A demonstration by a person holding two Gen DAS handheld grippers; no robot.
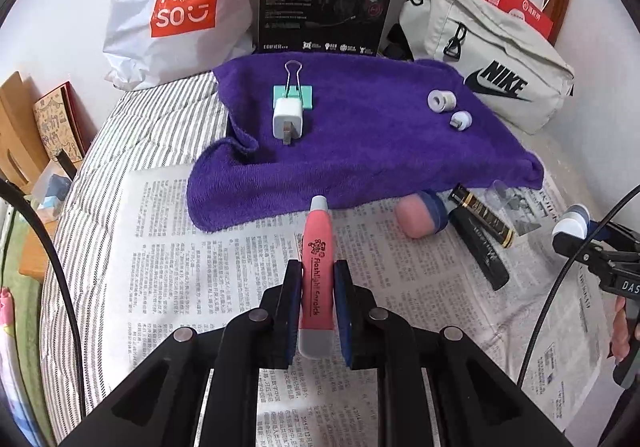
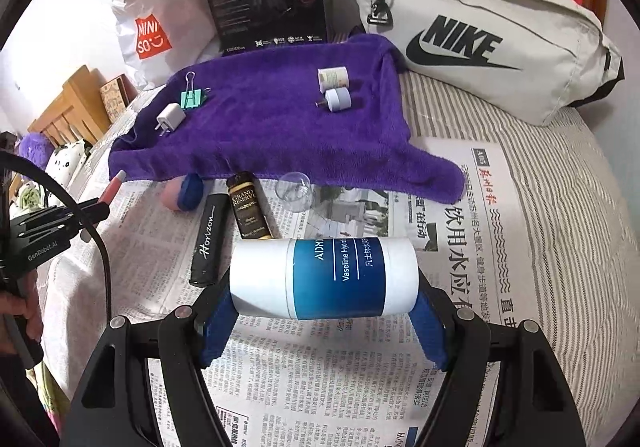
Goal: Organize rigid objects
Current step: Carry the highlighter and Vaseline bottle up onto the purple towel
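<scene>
Both claws loaded, mid-carry toward the purple towel.

Left gripper point(image 1: 316, 299) pinched tight on the pink flashlight pen point(image 1: 318, 267), pen running lengthwise btwn the pads, lower centre of left view, tip aimed at the purple towel point(image 1: 360, 151). Right gripper point(image 2: 324, 311) spread wide but clamped end-to-end on the white/blue Vaseline tube point(image 2: 324, 277), crosswise, centre of right view, above the newspaper point(image 2: 460, 207). Towel w/ charger point(image 1: 287, 119), binder clip point(image 1: 294, 91) & two small white cylinders sits upper centre. Looks like sorting onto towel; next prob: carry each fwd, set down in a bare patch w/o knocking those.
</scene>
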